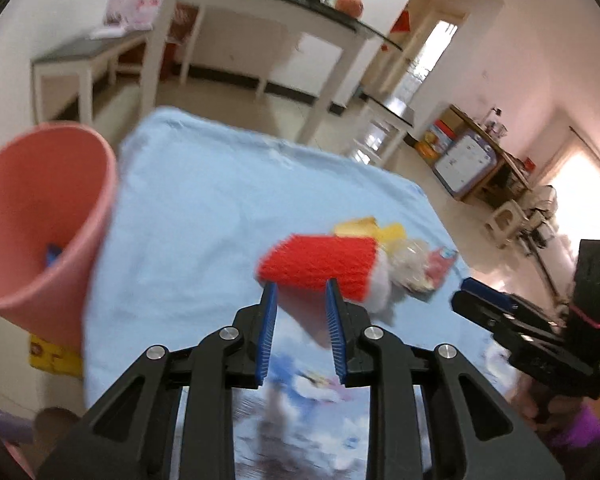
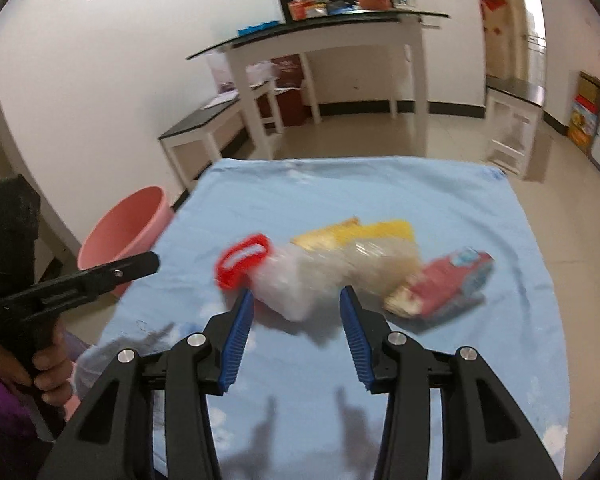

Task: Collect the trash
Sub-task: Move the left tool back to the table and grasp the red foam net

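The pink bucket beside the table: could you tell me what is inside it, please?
In the left wrist view, the pink bucket shows a small blue object low against its inner wall. Blur hides what it is, and the near wall covers the bottom.

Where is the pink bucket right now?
The pink bucket stands off the left edge of the blue cloth in the right wrist view, left of the trash pile.
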A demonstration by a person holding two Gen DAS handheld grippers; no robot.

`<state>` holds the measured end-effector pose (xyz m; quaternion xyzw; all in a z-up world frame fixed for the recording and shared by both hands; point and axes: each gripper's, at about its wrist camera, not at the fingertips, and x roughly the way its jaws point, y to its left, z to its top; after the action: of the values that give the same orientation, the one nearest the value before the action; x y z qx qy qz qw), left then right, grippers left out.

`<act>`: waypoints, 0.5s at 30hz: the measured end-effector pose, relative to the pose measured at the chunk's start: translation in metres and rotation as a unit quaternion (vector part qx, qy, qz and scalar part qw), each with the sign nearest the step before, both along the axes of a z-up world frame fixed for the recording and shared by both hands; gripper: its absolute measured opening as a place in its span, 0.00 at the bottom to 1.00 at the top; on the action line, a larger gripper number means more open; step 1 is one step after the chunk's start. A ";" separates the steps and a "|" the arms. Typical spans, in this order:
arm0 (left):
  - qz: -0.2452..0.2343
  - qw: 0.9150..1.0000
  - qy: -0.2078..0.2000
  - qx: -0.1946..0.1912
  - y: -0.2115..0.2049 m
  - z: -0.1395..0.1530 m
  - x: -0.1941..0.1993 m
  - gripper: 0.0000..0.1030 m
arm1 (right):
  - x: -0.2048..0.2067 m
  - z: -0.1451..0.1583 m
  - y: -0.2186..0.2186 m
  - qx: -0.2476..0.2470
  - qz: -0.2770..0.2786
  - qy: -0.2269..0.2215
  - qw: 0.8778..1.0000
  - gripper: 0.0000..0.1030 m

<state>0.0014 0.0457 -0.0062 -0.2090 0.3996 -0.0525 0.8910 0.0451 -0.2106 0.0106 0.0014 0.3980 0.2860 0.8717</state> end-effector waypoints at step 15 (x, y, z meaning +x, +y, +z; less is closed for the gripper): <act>0.064 0.960 0.098 -0.255 0.016 -0.042 0.036 0.55 | 0.062 -0.039 -0.080 0.009 -0.106 0.067 0.992 0.44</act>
<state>0.0377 0.0617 -0.0478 -0.4585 0.4440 -0.0749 0.7662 0.1068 -0.2908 -0.0288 0.0707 0.4500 0.1953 0.8685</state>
